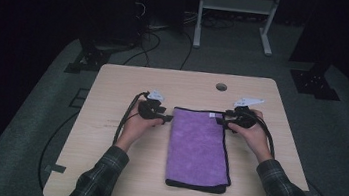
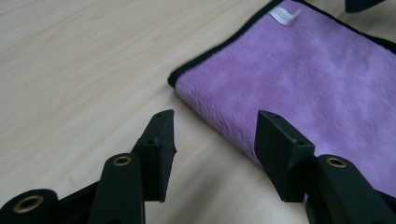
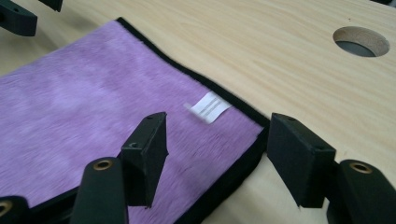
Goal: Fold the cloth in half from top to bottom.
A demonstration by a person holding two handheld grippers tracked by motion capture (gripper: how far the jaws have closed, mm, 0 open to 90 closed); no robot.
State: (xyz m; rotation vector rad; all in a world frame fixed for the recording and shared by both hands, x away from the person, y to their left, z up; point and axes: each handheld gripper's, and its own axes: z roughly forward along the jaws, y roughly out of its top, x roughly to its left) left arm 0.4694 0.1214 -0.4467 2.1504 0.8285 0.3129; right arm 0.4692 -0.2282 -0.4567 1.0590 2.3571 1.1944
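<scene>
Both grippers spread wide — left gripper (image 2: 215,140) and right gripper (image 3: 217,149) straddling the purple cloth's (image 1: 199,146) corners.

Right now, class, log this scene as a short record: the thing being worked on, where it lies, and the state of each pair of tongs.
thing: purple towel, folded, black edging
label: white tag near far right corner
surface: wooden table with a round hole
left tongs: open, at far left corner
right tongs: open, straddling far right corner
towel held: no
</scene>
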